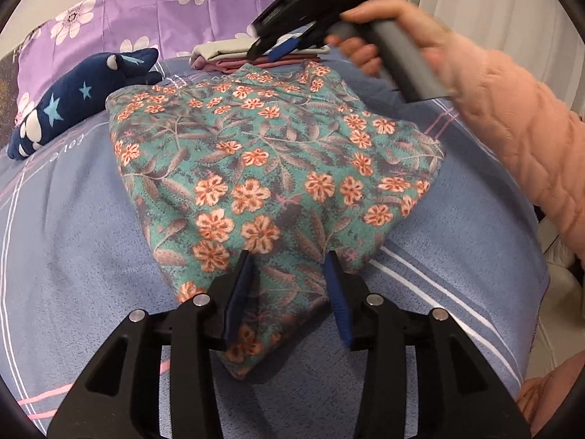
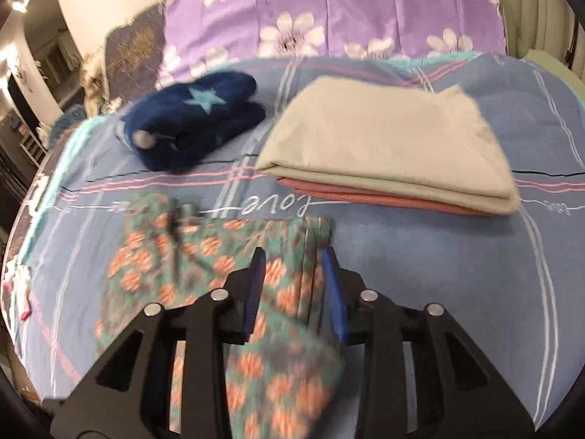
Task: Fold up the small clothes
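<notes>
A folded teal garment with orange flowers [image 1: 256,168] lies on the blue bedsheet [image 1: 73,237]. My left gripper [image 1: 289,267] stands over its near corner, fingers apart, and the pads do not press the cloth lying between them. At the top of the left wrist view a hand in a pink sleeve holds my right gripper [image 1: 281,45] above the garment's far edge. The blurred right wrist view shows the right gripper [image 2: 292,265] with its fingers apart above the floral garment [image 2: 204,256], gripping nothing.
A folded beige cloth on a pink one [image 2: 387,146] lies beyond the garment. A navy plush toy with stars [image 2: 193,120] lies to their left. A purple flowered quilt [image 2: 329,11] runs along the back. The bed's edge [image 1: 541,292] drops off at the right.
</notes>
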{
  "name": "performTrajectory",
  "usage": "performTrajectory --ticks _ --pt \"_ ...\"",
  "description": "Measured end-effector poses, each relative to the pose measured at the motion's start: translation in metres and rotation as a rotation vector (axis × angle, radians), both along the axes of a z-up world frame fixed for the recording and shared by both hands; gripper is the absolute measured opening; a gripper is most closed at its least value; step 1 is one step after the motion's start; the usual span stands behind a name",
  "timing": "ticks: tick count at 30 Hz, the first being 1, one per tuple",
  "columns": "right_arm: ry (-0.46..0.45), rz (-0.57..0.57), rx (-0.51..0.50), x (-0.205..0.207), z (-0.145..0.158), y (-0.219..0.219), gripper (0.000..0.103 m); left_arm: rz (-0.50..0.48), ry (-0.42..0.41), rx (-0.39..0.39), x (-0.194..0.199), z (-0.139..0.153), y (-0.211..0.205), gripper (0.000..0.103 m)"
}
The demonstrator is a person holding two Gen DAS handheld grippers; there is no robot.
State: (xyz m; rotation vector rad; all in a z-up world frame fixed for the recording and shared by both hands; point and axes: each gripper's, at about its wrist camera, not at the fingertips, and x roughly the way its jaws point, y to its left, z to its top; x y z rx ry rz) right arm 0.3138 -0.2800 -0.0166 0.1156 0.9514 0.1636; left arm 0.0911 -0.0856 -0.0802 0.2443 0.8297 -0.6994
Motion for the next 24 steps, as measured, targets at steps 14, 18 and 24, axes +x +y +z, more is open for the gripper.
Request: performTrajectory --ticks 14,18,24 --pt "-0.098 -0.075 -0.074 -0.014 -0.011 -0.014 0.024 -0.015 0.012 -0.030 0.000 0.000 0.003 0.049" --pt "-0.183 -0.004 -0.053 -0.073 0.018 -0.008 0.024 -0.014 -0.002 -0.018 -0.004 0.000 0.002 0.049" --pt "-0.193 0.173 -0.023 -0.192 0.005 0.025 0.025 -0.015 -0.002 -0.022 -0.005 0.000 0.004 0.050"
